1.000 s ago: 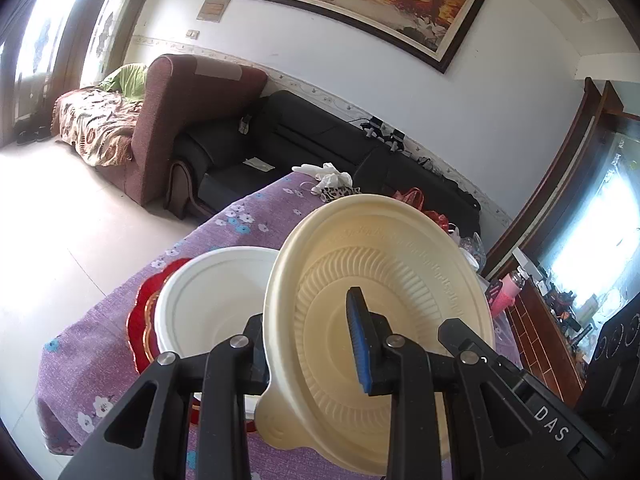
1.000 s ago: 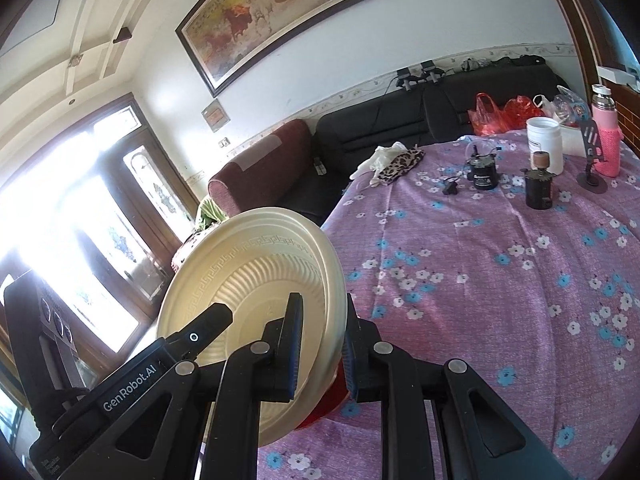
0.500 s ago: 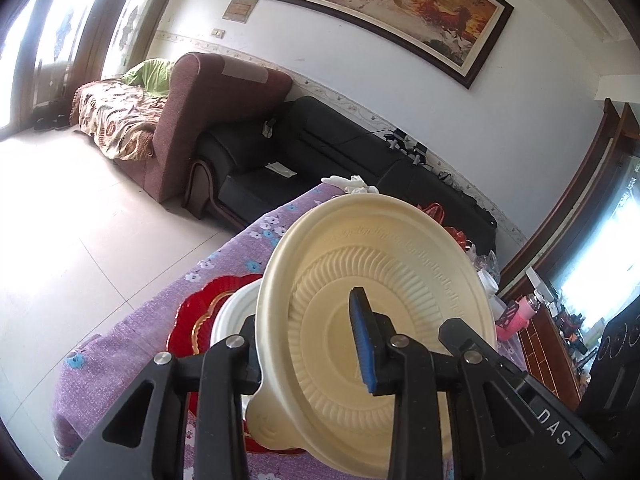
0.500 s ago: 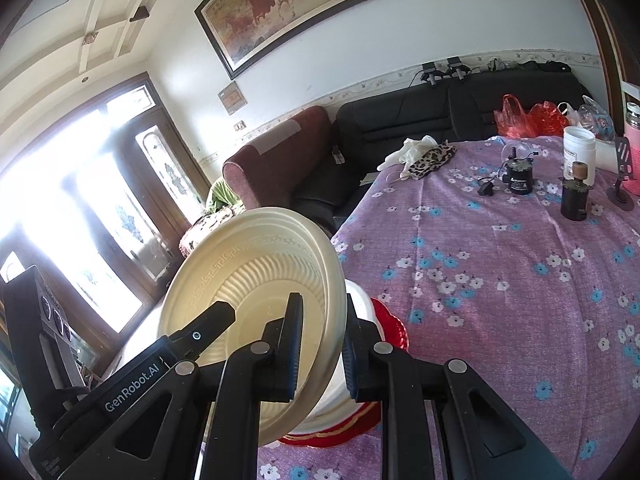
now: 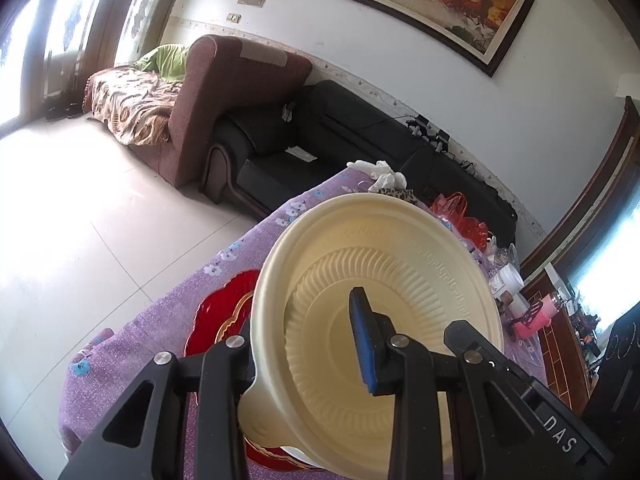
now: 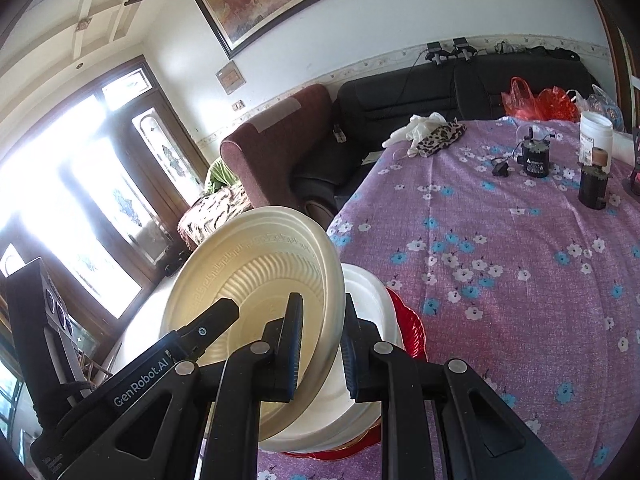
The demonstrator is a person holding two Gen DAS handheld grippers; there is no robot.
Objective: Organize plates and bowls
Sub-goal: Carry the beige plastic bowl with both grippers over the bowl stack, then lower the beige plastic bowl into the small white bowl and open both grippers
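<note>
step: cream bowl to be nested into white bowl on red plate, desk edge | left gripper and right gripper both clamped on its rim | advice: bowl to be levelled, centred, lowered evenly, both released together

You have the cream plastic bowl tilted steeply on edge, its ribbed inside and the embossed band under the rim facing the left camera. Opposite sides of its rim sit between each tool's pads. Its lower edge hangs over the white bowl, which sits upright and is mostly hidden behind it; contact between the two cannot be confirmed. The white bowl rests on your red plate, scalloped with a gold line near the rim, lying flat on the purple flowered cloth near the table's corner.
</note>
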